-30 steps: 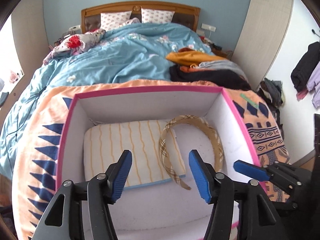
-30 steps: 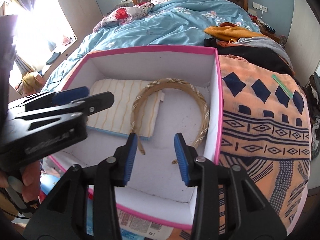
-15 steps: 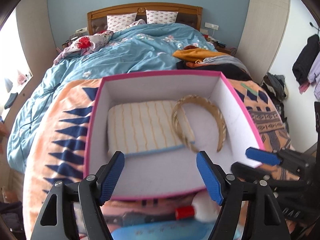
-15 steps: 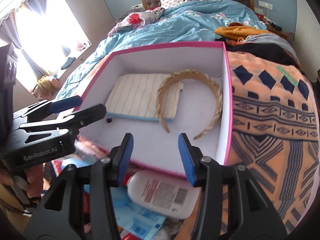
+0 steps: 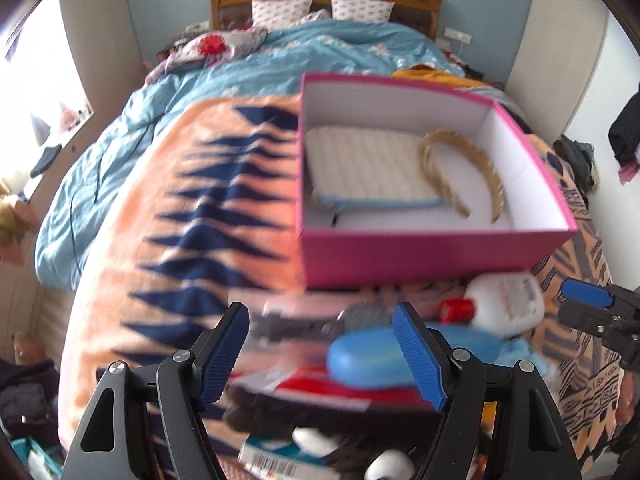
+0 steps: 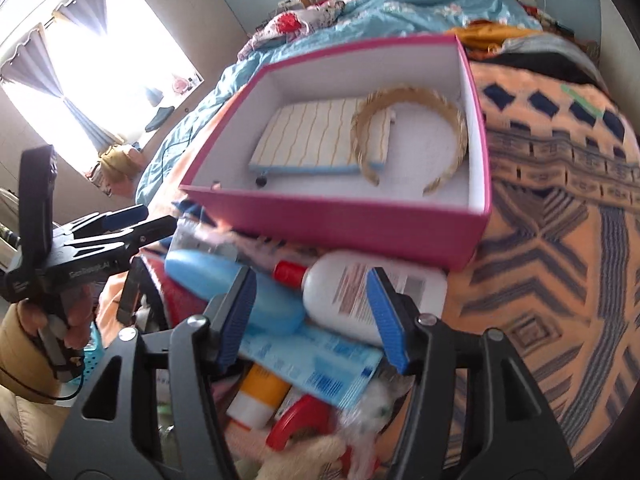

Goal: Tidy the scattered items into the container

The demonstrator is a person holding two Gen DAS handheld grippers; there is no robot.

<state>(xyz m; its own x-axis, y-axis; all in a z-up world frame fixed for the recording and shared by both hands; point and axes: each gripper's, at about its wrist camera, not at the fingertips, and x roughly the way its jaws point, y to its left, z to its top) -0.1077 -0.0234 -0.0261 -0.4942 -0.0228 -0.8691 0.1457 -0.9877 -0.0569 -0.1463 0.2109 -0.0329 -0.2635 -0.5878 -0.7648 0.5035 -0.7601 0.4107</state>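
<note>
A pink box [image 5: 420, 252] [image 6: 360, 224] with white inside sits on the bed and holds a striped pouch [image 5: 368, 168] [image 6: 316, 140] and a tan headband [image 5: 464, 160] [image 6: 416, 128]. In front of it lies a pile: a white bottle with a red cap [image 6: 360, 292] [image 5: 504, 300], a blue case [image 5: 368, 356] [image 6: 224, 276], a blue packet [image 6: 320, 364], an orange-capped tube [image 6: 260, 396]. My left gripper [image 5: 320, 352] is open and empty above the pile. My right gripper [image 6: 312, 316] is open and empty over the white bottle.
An orange and navy patterned blanket [image 5: 180, 220] [image 6: 560, 200] covers the bed's foot. A blue duvet [image 5: 280, 60], pillows and a heap of clothes [image 6: 500, 36] lie beyond the box. A window [image 6: 80, 80] is at the left.
Both grippers have pulled back from over the box toward the bed's foot. The pile of loose items has come into view under them. The left view has swung left.
</note>
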